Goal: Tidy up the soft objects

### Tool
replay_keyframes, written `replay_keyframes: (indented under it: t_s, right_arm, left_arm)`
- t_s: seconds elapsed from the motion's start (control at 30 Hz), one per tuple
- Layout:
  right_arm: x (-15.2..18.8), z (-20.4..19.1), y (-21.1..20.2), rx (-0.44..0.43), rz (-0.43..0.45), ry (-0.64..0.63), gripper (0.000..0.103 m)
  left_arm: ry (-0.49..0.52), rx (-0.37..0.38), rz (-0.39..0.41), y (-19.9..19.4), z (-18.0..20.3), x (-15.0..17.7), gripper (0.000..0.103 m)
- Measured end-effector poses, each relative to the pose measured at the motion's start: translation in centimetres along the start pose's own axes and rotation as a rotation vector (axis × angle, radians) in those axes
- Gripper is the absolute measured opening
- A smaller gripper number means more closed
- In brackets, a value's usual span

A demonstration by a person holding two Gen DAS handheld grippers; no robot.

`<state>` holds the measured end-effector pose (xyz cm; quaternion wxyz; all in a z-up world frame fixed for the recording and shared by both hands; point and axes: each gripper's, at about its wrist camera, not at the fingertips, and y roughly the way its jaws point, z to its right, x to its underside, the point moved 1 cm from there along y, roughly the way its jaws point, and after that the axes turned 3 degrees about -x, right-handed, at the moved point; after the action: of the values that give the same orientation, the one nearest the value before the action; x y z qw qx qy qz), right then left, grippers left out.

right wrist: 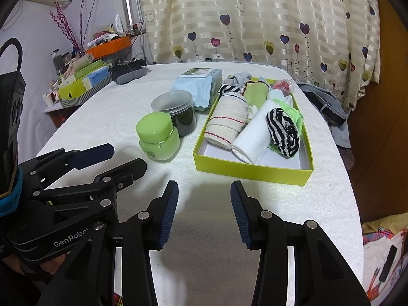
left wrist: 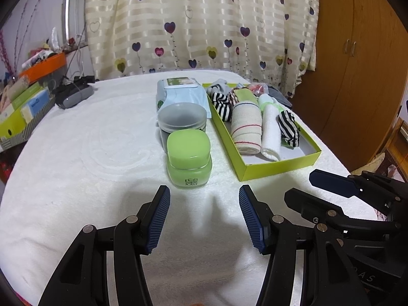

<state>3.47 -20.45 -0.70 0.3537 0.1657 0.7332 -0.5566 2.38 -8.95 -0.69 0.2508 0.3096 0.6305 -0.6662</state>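
Observation:
A lime green box stands on the white table and holds rolled soft things: a beige roll with red stripes, a white roll, a black-and-white striped roll, and more socks behind. My left gripper is open and empty, just in front of a green jar. My right gripper is open and empty, short of the box's near edge.
A clear-lidded dark jar and a pale blue wipes pack stand behind the green jar. A grey case lies at the far left. Cluttered boxes lie left, a curtain behind, a wooden wardrobe right.

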Motion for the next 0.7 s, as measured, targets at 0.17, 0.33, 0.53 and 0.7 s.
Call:
replay_keyframes:
  t_s: [0.17,0.33,0.53,0.7]
  right_arm:
    - [0.02,0.00,-0.14,0.000,0.000,0.001,0.044]
    - [0.05,0.02,-0.13,0.000,0.001,0.001,0.044]
    - [0.07,-0.07,-0.08,0.000,0.001,-0.001,0.044]
    - [0.09,0.02,-0.17,0.000,-0.001,0.001,0.044]
  left_arm:
    - [0.002,-0.001,-0.002,-0.15,0.24,-0.13,0.056]
    - [0.002,0.001,-0.003,-0.10,0.18,-0.10,0.056]
    - [0.004,-0.003,0.000,-0.19,0.29,-0.07,0.056]
    - [0.005,-0.004,-0.003,-0.17,0.23,-0.09,0.056]
